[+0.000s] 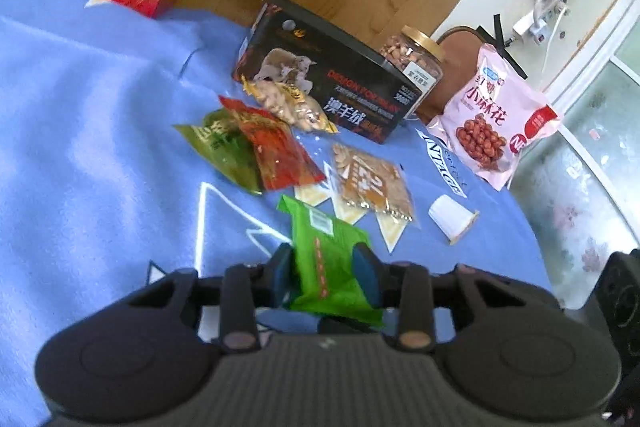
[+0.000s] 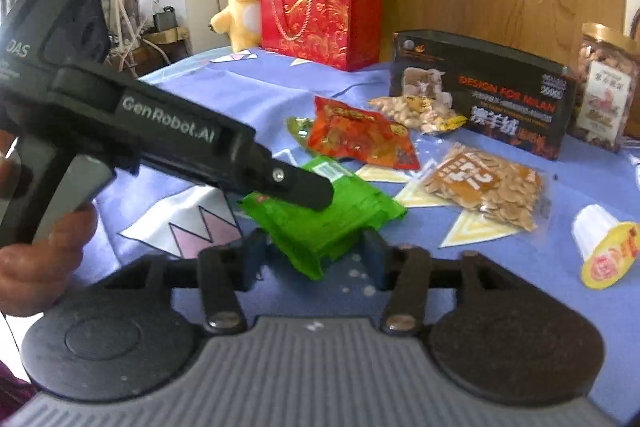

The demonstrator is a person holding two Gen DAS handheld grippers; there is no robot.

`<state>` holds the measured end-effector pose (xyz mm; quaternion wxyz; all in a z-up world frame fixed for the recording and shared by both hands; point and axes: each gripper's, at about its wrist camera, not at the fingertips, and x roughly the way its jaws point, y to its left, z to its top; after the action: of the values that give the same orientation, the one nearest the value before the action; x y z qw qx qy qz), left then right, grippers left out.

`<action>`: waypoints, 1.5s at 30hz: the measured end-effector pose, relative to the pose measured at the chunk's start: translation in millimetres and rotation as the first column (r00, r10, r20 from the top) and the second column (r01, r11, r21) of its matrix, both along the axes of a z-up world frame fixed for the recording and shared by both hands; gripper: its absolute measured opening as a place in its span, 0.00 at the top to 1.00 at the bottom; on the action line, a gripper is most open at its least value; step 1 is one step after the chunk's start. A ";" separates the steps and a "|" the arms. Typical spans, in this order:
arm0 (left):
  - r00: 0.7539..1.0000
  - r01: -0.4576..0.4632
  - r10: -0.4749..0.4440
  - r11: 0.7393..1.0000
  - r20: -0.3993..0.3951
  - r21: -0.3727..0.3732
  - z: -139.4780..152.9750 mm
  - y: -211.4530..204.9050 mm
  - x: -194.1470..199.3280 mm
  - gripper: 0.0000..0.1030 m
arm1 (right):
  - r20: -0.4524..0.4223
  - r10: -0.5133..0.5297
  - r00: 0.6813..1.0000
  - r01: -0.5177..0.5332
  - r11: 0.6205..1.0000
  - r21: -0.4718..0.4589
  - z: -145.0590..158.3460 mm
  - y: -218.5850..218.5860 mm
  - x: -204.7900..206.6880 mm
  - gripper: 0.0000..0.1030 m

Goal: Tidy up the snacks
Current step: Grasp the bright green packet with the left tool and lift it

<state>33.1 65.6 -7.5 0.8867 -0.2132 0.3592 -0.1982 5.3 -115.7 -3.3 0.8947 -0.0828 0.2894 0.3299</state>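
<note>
The green snack packet (image 1: 332, 267) lies near the front of the blue-clothed surface (image 1: 100, 107), below the red packet (image 1: 276, 155) and the clear bag of seeds (image 1: 372, 183). Both grippers straddle it: the left gripper (image 1: 326, 273) has its 2 fingers narrowed onto the packet's sides, apparently pinching it, while the right gripper (image 2: 316, 247) stands a little wider around the near end, and whether its pads touch cannot be told. The packet looks light, soft and crinkly, with a slick film that could slide; it will buckle rather than resist. A hold across the flat sealed edge or the middle seems safest, with gentle pressure so the contents are not crushed
</note>
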 end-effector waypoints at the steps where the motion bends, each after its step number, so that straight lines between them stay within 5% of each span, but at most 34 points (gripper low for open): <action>1: 1.000 0.004 -0.004 1.000 0.005 0.004 0.6 -2.4 -1.8 0.67 | 0.006 -0.006 1.000 0.006 1.000 -0.001 0.4 -1.1 -1.1 0.53; 7: 0.997 0.045 -0.044 0.999 0.057 -0.029 1.9 -17.3 -9.3 0.67 | 0.107 -0.031 0.994 0.035 0.999 -0.037 2.9 -13.5 -19.3 0.53; 21: 0.996 0.060 -0.057 0.998 0.067 -0.034 -10.5 -21.5 -12.7 0.68 | 0.035 -0.060 0.998 0.061 0.998 -0.021 -4.3 -19.4 -10.5 0.51; 45: 0.994 0.073 -0.071 0.997 0.081 -0.026 -9.9 -23.8 -12.6 0.66 | 0.047 -0.059 0.997 0.060 0.998 -0.014 -3.8 -20.1 -12.9 0.52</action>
<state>20.5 41.8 -17.4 0.8895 -0.2046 0.3279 -0.2437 -7.5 -135.8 -7.1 0.9100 -0.0890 0.2733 0.2989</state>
